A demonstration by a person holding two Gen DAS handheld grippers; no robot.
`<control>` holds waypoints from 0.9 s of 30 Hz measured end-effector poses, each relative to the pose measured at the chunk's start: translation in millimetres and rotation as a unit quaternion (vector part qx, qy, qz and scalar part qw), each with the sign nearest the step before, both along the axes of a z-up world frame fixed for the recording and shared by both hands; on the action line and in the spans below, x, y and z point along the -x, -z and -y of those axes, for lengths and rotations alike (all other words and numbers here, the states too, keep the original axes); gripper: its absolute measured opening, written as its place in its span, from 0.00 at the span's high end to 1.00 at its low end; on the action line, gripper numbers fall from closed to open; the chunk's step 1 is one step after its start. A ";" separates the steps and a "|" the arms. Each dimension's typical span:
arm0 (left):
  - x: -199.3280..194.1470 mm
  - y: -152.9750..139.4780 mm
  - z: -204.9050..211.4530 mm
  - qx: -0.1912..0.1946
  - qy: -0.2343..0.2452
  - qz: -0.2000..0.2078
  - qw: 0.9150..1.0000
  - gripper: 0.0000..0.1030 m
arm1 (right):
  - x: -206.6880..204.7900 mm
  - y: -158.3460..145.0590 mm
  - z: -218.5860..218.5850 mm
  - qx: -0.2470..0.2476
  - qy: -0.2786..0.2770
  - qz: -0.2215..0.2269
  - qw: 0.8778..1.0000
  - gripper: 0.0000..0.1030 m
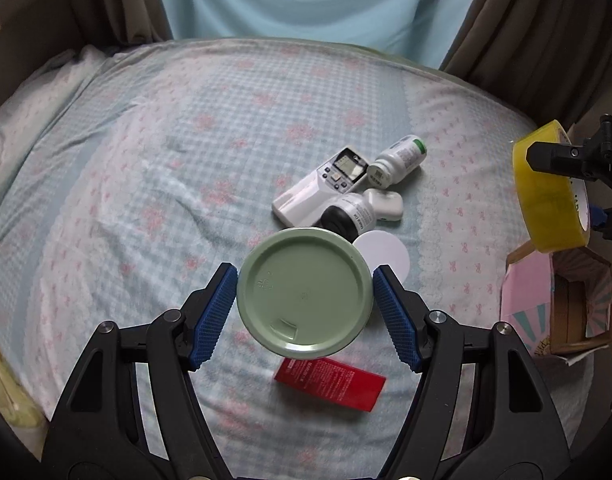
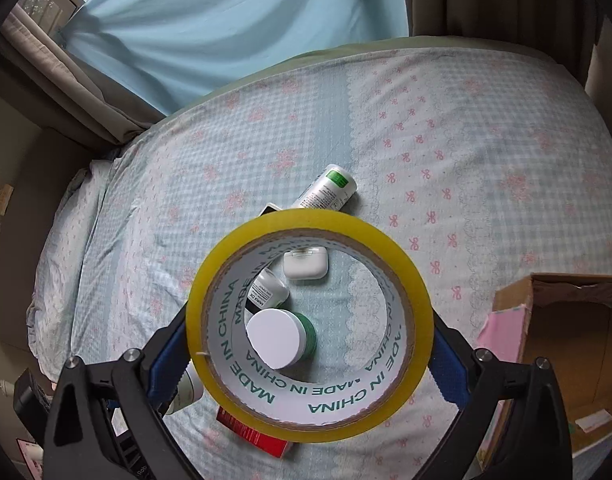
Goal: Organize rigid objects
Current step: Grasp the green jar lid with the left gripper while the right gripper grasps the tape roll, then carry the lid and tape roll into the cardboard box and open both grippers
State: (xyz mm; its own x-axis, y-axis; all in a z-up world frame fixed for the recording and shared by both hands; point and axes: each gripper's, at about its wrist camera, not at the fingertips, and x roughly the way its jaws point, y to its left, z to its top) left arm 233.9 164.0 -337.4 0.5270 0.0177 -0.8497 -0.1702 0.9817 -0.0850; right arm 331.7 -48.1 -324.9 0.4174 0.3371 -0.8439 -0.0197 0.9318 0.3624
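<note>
Two claws are at work over a bed (image 1: 145,168) covered in a pale blue checked sheet, and each seems to carry something. The left claw (image 1: 306,300) has its blue ribbed pads set against opposite edges of a round sage-green plastic lid (image 1: 303,294), which is held flat, above the sheet, so that it can be carried off the pile; whether the right pad truly touches the rim is hard to tell in this view. The right claw (image 2: 306,344) is spread wide and grips a roll of yellowish packing tape (image 2: 310,326) across its outer rim, the hole facing the camera, probably because the roll's width leaves no narrower hold.

Still lying on the bed in a loose cluster are a white remote control with a small screen (image 1: 320,186), a white pill bottle with a green label (image 1: 398,158), a second white bottle with a black cap (image 1: 346,214), a small white earbud case (image 1: 384,204), a white round jar lid (image 1: 386,256) and a red flat carton (image 1: 330,382). An open cardboard box with pink printed sides (image 2: 562,344) stands at the bed's right edge, just beside the right claw, so it is likely the destination for both held things.
</note>
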 end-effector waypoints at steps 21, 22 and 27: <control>-10.5 -133.0 221.9 0.056 0.234 0.047 0.970 0.35 | 130.0 -103.2 226.2 0.065 0.124 0.012 0.990 0.03; -10.2 -131.1 233.5 0.059 0.240 0.044 0.968 0.35 | 132.9 -100.3 235.9 0.076 0.120 0.008 0.990 0.03; -16.8 -112.1 291.7 0.065 0.264 0.022 0.962 0.35 | 139.9 -69.9 273.5 0.119 0.067 -0.002 0.991 0.03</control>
